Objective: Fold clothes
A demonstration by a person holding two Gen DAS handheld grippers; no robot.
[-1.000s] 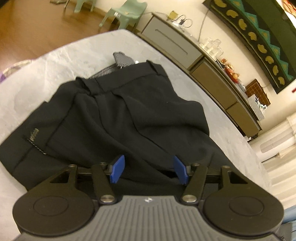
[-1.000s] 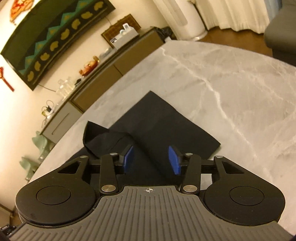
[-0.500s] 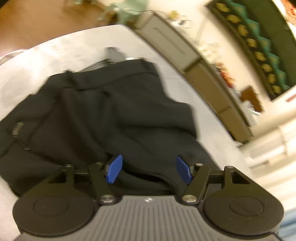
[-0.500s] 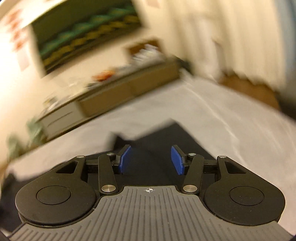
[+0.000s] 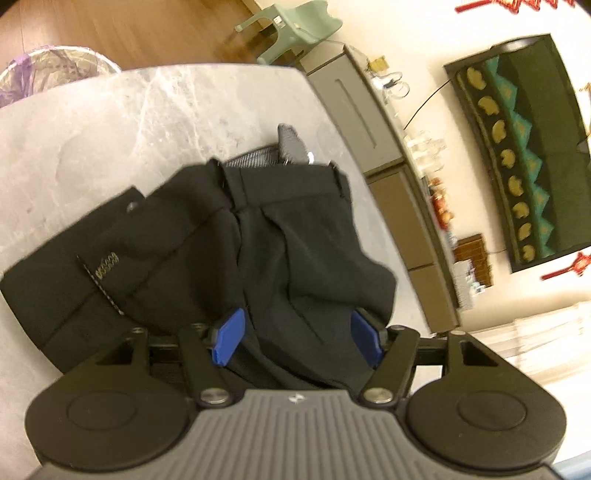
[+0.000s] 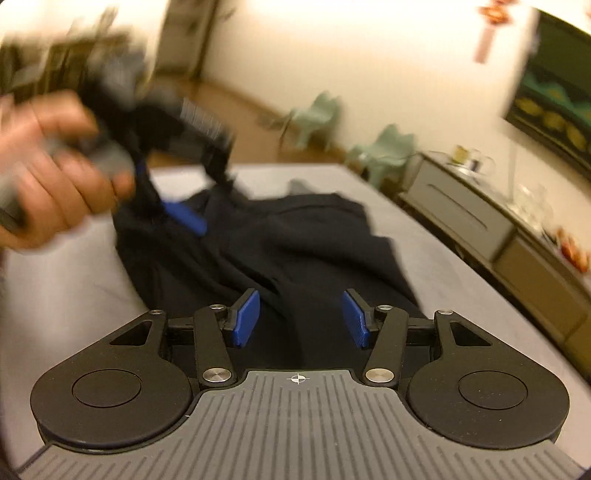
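Note:
Black trousers [image 5: 192, 236] lie crumpled on the grey marble table [image 5: 92, 125], waistband at the far side with a grey lining [image 5: 291, 147] poking out. My left gripper [image 5: 297, 339] hovers low over the near part of the trousers. It is open, and a raised fold of cloth lies between its blue pads [image 5: 227, 338] without being pinched. In the blurred right wrist view my right gripper [image 6: 301, 319] is open above the dark trousers [image 6: 295, 240]. A hand [image 6: 55, 166] at the upper left holds the left gripper, one blue finger [image 6: 184, 218] over the cloth.
A long grey-brown sideboard [image 5: 399, 206] with glassware stands beyond the table's right edge. Pale green chairs [image 5: 295, 29] sit on the wooden floor behind. A basket with a purple liner [image 5: 48, 70] is off the table's far left corner.
The right gripper swung fast from the trouser-leg end to face the waist end, rolling as it went. The left gripper rolled and shifted slightly over the trousers. Both jaws widened a little.

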